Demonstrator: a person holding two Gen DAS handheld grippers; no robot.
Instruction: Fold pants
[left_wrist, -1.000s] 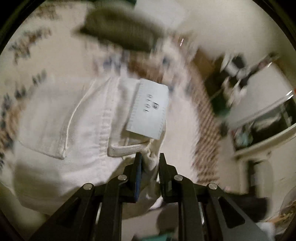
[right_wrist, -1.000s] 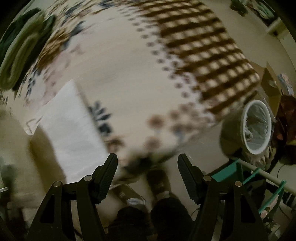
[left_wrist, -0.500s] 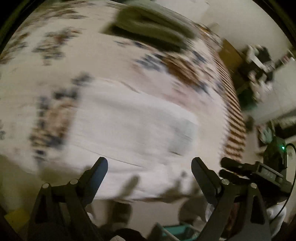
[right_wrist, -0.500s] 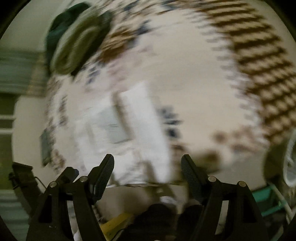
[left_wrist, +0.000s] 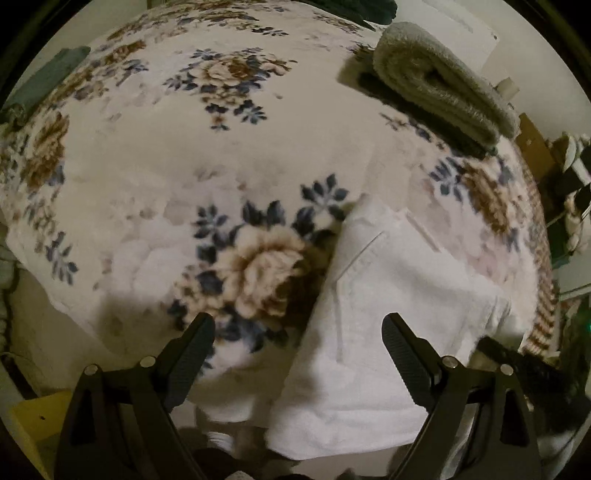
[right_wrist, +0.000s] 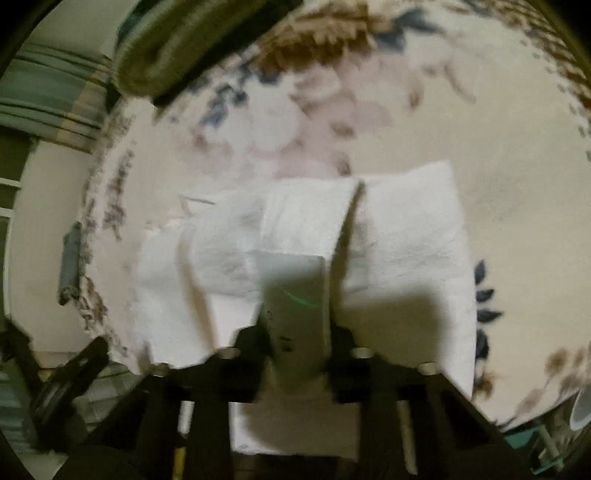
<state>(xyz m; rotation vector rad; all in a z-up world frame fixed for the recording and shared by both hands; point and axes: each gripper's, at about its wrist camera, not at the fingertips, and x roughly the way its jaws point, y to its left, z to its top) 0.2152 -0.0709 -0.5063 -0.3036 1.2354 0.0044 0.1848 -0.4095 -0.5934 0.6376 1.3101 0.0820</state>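
White pants (left_wrist: 388, 332) lie folded on the floral blanket (left_wrist: 221, 166) near its front edge. My left gripper (left_wrist: 299, 347) is open and empty, hovering above the pants' left edge. In the right wrist view the pants (right_wrist: 406, 240) fill the middle, with the pale label (right_wrist: 291, 273) showing. My right gripper (right_wrist: 295, 332) is shut on the pants at the waistband by the label, and the cloth rises between its jaws.
A rolled grey-green towel (left_wrist: 443, 81) lies at the blanket's far right; it also shows in the right wrist view (right_wrist: 177, 48). A yellow object (left_wrist: 29, 417) sits below the bed's front left. Clutter and furniture stand at the right (left_wrist: 569, 184).
My left gripper let go of the waistband, opened and pulled back to the left. My right gripper swung over to the pants and closed on them by the label.
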